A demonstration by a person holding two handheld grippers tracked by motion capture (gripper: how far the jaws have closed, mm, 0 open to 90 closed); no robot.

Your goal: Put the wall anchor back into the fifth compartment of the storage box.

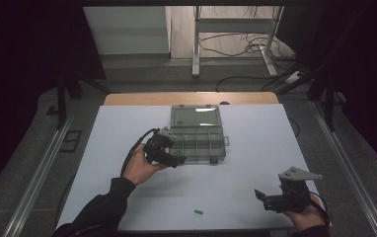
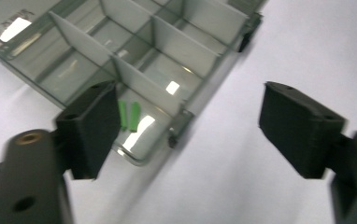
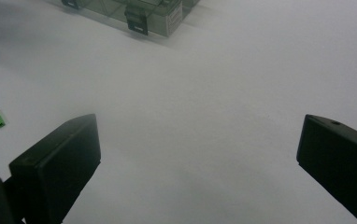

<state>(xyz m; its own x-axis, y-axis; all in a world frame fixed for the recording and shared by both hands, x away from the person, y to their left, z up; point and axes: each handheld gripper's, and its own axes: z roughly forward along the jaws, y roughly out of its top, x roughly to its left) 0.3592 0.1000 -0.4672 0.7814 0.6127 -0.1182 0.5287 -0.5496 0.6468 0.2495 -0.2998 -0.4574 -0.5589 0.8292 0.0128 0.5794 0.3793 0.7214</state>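
Free room and obstacles on the white table surface (image 1: 255,148). The clear compartment box (image 1: 197,143) with its raised lid (image 1: 195,116) stands at the centre rear and blocks passage there; the left gripper (image 1: 169,157), jaws apart, sits at the box's near-left corner, just beside two green pieces (image 2: 129,115) inside a corner compartment. The right gripper (image 1: 270,200), jaws apart, occupies the near-right edge. Between them lies open surface, interrupted by one loose green piece (image 1: 198,212) near the front edge.
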